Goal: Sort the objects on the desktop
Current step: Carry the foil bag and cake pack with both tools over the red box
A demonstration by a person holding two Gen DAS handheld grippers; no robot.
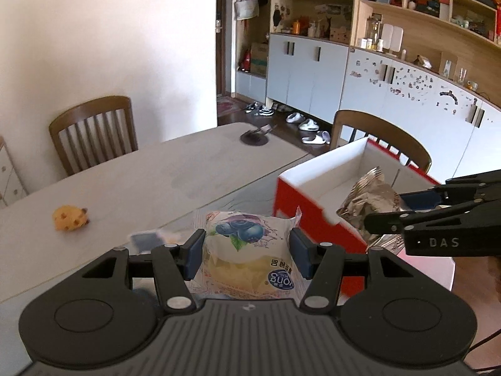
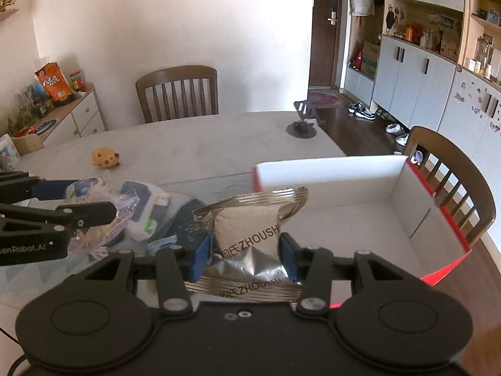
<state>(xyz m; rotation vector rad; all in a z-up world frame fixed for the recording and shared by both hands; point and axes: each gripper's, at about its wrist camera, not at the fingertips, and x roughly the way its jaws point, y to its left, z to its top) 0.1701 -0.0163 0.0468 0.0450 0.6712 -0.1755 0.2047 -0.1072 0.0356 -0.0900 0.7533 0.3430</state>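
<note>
My left gripper (image 1: 247,252) is shut on a blueberry snack packet (image 1: 247,250) and holds it above the table, left of a red and white box (image 1: 316,185). My right gripper (image 2: 247,255) is shut on a silver foil packet (image 2: 250,235) and holds it over the box's near wall (image 2: 328,172). In the left wrist view the right gripper (image 1: 388,216) holds the foil packet (image 1: 366,203) at the box's rim. In the right wrist view the left gripper (image 2: 103,203) shows at the left with its packet (image 2: 90,188). Other packets (image 2: 147,210) lie on the table beneath.
A yellow spotted toy (image 1: 69,217) lies on the table's (image 1: 141,172) left part. A dark round stand (image 1: 255,138) sits at the far edge. Wooden chairs (image 1: 94,131) stand behind the table and behind the box (image 1: 385,138). Cabinets line the right wall.
</note>
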